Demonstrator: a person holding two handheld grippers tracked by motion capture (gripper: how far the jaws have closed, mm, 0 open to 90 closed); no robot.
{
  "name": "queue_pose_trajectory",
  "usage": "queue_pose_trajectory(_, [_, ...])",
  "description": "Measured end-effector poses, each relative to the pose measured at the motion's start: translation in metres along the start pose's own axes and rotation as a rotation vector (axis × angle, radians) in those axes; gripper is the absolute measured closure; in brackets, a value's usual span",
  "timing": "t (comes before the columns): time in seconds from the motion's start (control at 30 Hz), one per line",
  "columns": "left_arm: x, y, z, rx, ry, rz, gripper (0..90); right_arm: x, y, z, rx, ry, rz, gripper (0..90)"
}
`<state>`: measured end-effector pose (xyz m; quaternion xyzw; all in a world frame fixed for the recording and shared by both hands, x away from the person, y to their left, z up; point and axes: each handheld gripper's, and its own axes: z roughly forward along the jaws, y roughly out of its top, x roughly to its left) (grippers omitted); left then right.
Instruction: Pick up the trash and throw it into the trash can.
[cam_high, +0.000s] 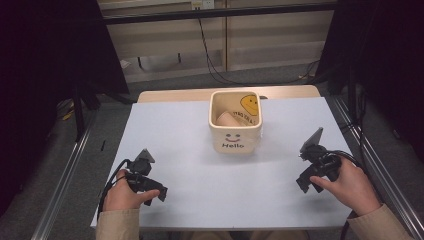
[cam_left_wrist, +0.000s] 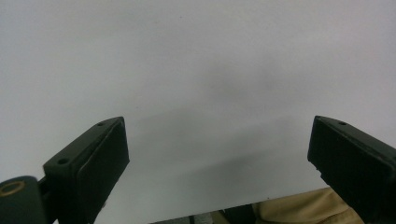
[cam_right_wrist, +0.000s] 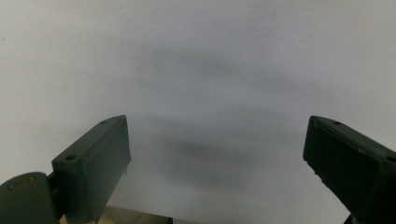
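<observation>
My fingers (cam_left_wrist: 93, 163) stand wide apart and empty on both the left gripper (cam_high: 150, 187) and right gripper (cam_high: 312, 175), low over the white table (cam_high: 175, 135), so I judge nothing begun; next comes reaching forward to the square mug (cam_high: 235, 122) well ahead, between them.

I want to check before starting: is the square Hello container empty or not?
Not empty. The container stands upright on the table, and the high view shows a beige cup-like thing lying inside it.

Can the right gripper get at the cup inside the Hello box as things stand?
Probably yes. The right gripper is open, bare table lies between it and the box, and the box's top is open, so the cup looks reachable from above.
</observation>
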<state>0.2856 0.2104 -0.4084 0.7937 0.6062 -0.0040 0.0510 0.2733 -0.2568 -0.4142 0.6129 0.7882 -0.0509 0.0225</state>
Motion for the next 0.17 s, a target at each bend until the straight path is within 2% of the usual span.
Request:
queue_pose_trajectory(0.03, [-0.0005,0.0001,0.0011,-0.013,0.008,0.000,5.2,-0.0005,-0.0014,0.0015,-0.001,0.004,-0.003,7.1])
queue_pose_trajectory(0.07, [-0.0011,0.0007,0.0001,0.003,-0.004,-0.005,5.2,-0.0007,-0.0029,0.0030,0.001,0.007,0.001,7.0])
queue_pose_trajectory(0.17, [-0.0014,0.0019,0.0008,-0.003,0.003,0.003,5.2,-0.0017,-0.0053,0.0060,-0.001,0.007,0.002,6.8])
